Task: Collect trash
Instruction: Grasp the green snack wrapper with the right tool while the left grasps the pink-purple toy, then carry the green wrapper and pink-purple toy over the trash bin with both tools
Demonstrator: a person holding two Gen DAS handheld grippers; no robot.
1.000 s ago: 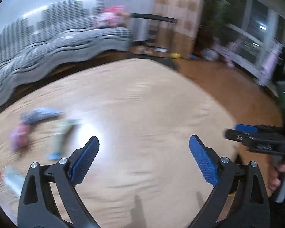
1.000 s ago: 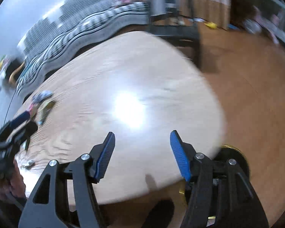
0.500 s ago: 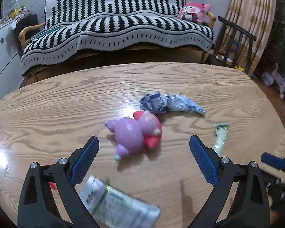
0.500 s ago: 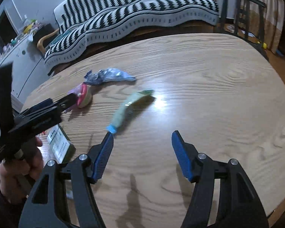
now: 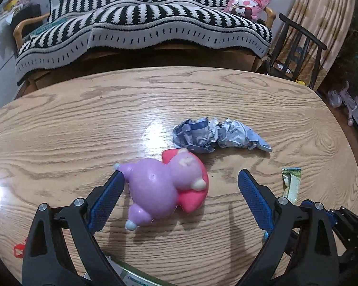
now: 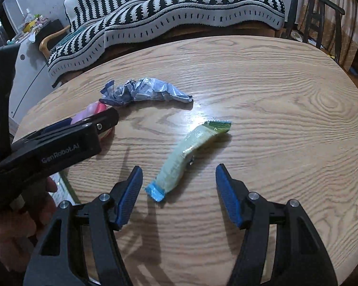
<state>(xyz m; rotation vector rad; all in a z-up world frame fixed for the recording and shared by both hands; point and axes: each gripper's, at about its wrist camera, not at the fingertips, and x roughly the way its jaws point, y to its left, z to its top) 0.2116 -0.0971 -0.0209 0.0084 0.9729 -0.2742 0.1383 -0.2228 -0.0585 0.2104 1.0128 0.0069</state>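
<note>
Trash lies on the oval light-wood table (image 5: 59, 124). In the left wrist view, the left gripper (image 5: 180, 197) is spread wide and grasps nothing; the purple and pink plastic toy figure (image 5: 164, 188) lies in the lower centre, between its blue pads, close to the left one. The crumpled blue-and-silver foil wrapper (image 5: 217, 137) lies just above the toy. In the right wrist view, the right gripper (image 6: 179, 193) is also released, and the long pale-green snack wrapper with a blue end (image 6: 191, 155) lies in the centre, its blue end between the pads without touching them. A sofa under a black-and-white striped blanket (image 6: 169, 7) fills the upper part of the frame.
</note>
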